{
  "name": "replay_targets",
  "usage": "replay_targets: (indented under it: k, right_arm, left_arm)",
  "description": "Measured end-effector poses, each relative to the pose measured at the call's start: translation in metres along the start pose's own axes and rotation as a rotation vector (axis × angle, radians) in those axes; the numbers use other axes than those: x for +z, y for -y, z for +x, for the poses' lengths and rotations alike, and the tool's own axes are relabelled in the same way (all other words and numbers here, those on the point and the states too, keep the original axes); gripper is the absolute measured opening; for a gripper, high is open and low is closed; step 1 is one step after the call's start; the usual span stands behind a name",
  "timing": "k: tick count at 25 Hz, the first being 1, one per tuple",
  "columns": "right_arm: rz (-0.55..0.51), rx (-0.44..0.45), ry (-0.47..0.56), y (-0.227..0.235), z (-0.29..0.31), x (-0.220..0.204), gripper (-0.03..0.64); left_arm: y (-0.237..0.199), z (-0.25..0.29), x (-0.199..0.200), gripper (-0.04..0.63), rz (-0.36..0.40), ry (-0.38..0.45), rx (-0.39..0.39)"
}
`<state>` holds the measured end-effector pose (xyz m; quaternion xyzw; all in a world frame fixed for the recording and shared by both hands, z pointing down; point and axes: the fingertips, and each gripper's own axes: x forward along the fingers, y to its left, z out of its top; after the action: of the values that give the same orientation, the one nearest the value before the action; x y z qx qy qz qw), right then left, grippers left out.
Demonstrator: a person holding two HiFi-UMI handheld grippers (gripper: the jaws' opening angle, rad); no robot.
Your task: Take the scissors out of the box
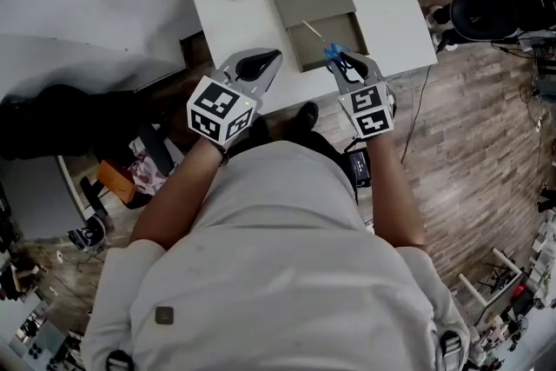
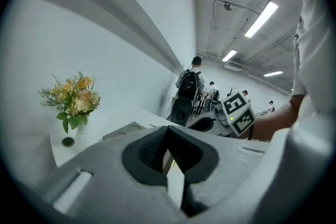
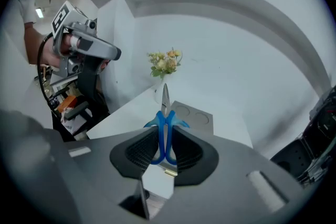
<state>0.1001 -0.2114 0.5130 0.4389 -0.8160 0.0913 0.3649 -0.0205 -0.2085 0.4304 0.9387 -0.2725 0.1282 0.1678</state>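
Two scissors (image 3: 165,117) loops, seemingly, in right tool (image 3: 164,139)

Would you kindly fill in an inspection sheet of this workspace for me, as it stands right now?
Surface: white table.
Job's things: grey box lies on the table, with two round recesses in its top; blue-handled scissors are held above it, blades closed.
Clutter: bouquet in a white vase at the table's corner.
Grippers: right gripper is shut on the scissors' handles; left gripper has its jaws together with nothing between them.
Cables: dark cable hangs from the table's edge towards the floor.
Surroundings: wood floor, black chair, people standing in the distance.
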Motion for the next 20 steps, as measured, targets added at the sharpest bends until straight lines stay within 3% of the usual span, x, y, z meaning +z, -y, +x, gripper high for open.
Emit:
replay_targets:
  k: [11, 20]
  right_arm:
    - [0.118, -0.167, 0.205, -0.037, -0.063, 0.038, 0.098]
    - [0.186, -0.220, 0.236, -0.051, -0.107, 0.019, 0.098]
  left_arm:
    - [0.017, -0.039, 0.004, 0.003, 0.063, 0.013, -0.112]
    - [0.048, -0.037, -0.005, 0.003, 0.074, 0.005, -0.181]
